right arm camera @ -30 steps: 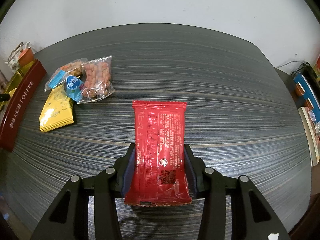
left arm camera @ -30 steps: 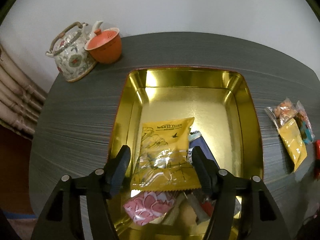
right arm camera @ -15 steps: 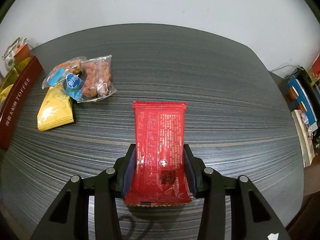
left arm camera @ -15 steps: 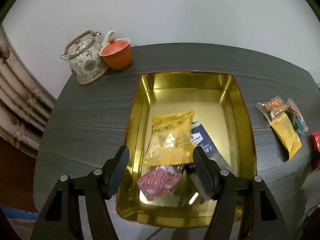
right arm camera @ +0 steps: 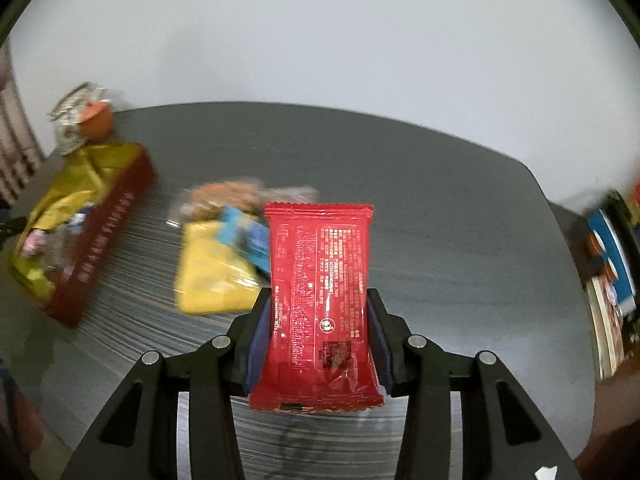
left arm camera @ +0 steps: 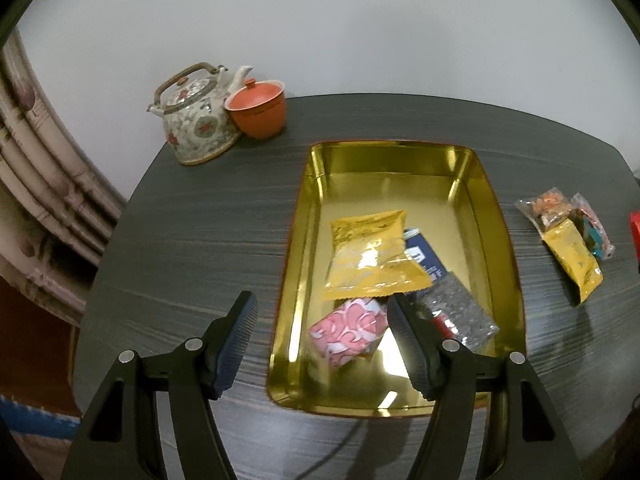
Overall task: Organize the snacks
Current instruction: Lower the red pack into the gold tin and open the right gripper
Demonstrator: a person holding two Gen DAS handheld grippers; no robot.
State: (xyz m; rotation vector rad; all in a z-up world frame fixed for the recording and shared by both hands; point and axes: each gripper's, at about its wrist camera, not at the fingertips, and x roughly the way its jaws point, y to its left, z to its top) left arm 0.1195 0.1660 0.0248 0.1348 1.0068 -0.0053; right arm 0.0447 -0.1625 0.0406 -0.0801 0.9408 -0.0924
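Note:
A gold tin tray (left arm camera: 500, 216) lies on the dark table and holds a yellow packet (left arm camera: 372, 256), a blue one (left arm camera: 424, 256), a pink one (left arm camera: 348, 328) and a grey one (left arm camera: 460, 312). My left gripper (left arm camera: 320, 302) hangs open and empty above the tray's near left rim. My right gripper (right arm camera: 318, 300) is shut on a red packet (right arm camera: 320, 260), held clear of the table. Beyond it, blurred, lie a loose yellow packet (right arm camera: 212, 280), a blue packet (right arm camera: 244, 236) and clear nut bags (right arm camera: 224, 196), with the tin's red side (right arm camera: 104, 232) to their left.
A flowered teapot (left arm camera: 196, 120) and an orange lidded cup (left arm camera: 258, 110) stand at the table's far left corner by the wall. The loose snack pile (left arm camera: 574, 256) lies right of the tray. A shelf of items (right arm camera: 612, 264) stands past the table's right edge.
My left gripper has drawn back, up and to the left from the tray, leaving the yellow packet inside. My right gripper has lifted the red packet and swung toward the tin.

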